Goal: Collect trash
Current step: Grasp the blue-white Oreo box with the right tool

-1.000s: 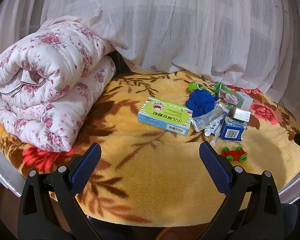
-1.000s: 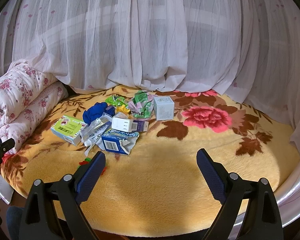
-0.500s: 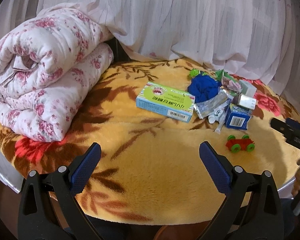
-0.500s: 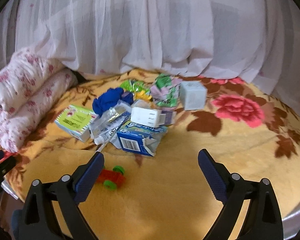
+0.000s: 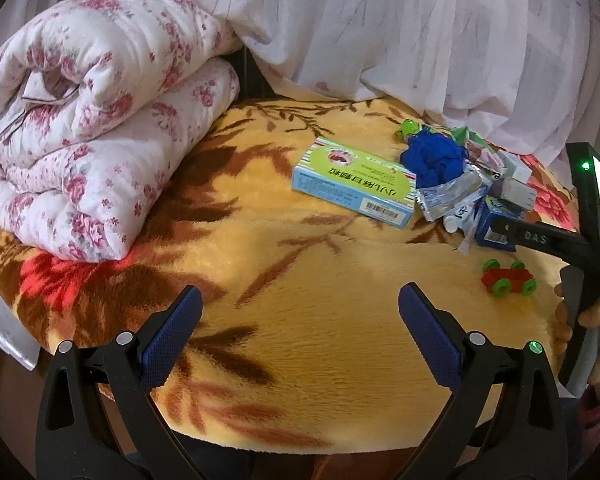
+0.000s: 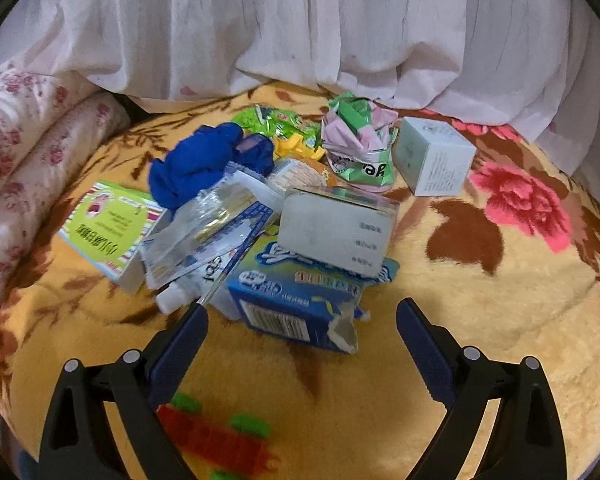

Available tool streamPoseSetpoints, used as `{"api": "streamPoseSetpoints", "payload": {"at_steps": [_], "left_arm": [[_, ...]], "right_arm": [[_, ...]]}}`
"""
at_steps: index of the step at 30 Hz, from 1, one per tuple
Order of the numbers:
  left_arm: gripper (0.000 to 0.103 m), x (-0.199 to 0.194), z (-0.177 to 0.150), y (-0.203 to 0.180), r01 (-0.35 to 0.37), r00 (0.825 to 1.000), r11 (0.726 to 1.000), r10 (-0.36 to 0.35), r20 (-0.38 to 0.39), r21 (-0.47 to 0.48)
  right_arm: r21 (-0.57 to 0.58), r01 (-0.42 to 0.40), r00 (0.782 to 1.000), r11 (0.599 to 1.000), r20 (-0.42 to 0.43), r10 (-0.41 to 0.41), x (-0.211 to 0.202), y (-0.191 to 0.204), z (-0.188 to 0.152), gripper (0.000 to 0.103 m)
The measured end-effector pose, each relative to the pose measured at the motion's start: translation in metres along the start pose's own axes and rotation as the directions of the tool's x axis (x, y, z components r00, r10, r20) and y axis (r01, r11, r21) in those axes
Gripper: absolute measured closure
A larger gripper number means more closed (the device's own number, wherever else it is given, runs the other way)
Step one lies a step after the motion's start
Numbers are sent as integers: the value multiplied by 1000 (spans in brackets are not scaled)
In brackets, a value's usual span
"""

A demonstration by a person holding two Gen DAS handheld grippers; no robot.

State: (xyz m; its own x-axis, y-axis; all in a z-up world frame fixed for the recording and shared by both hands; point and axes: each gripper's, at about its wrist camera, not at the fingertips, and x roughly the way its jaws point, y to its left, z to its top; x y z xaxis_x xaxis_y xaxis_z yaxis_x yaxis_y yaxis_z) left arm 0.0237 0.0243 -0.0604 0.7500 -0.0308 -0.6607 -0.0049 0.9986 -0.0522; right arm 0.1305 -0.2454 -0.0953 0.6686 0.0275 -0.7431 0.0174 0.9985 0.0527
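Right under your right gripper point(image 6: 300, 332), with both jaws spread wide and nothing between them, sits the torn blue carton point(image 6: 300, 304), the closest piece of the trash pile on the yellow floral blanket point(image 6: 500, 320). I'd bet it's light and crushable, so pinch it across the flat body rather than the ragged torn corner, which will probably just fold. A grey-white box point(image 6: 336, 232) is lying on top of it, so expect that one to slide off when you lift.

Just left of the carton there's a clear foil pouch point(image 6: 204, 232) with a white cap; it looks slick and floppy, so go for the cap end or a seam. Behind it is a blue cloth wad point(image 6: 204, 160), soft, grab anywhere. Further back are the crumpled green-and-pink wrapper point(image 6: 360, 148) and a pale cube box point(image 6: 432, 160), both easy, stiff-ish grabs. The green medicine box point(image 5: 352, 182) lies at the left side of the pile.

The red-and-green toy car point(image 5: 508, 280) near the blanket's front edge looks like a toy, not trash, so steer around it.

Your left gripper point(image 5: 300, 332) is also wide open and empty, over bare blanket near the front edge. Plenty of room there and on the right; the rolled floral quilt point(image 5: 92, 128) blocks the far left, the white curtain point(image 6: 300, 20) the back.
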Motion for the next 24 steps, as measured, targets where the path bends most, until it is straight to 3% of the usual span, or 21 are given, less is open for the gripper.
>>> {"api": "streamPoseSetpoints", "payload": {"at_steps": [8, 10, 14, 24], "left_arm": [[7, 6, -2, 9, -3, 1000, 1000, 3, -19, -20], [7, 6, -2, 9, -2, 1000, 1000, 2, -21, -22], [7, 5, -2, 7, 2, 1000, 1000, -2, -21, -21], [7, 0, -3, -8, 13, 1000, 1000, -13, -15, 4]], "right_arm": [[48, 36, 998, 998, -48, -34, 24, -3, 10, 14], [56, 29, 998, 998, -61, -26, 27, -5, 10, 31], [84, -18, 997, 996, -72, 24, 28, -10, 7, 46], [45, -96, 995, 994, -17, 96, -11, -17, -11, 49]]}}
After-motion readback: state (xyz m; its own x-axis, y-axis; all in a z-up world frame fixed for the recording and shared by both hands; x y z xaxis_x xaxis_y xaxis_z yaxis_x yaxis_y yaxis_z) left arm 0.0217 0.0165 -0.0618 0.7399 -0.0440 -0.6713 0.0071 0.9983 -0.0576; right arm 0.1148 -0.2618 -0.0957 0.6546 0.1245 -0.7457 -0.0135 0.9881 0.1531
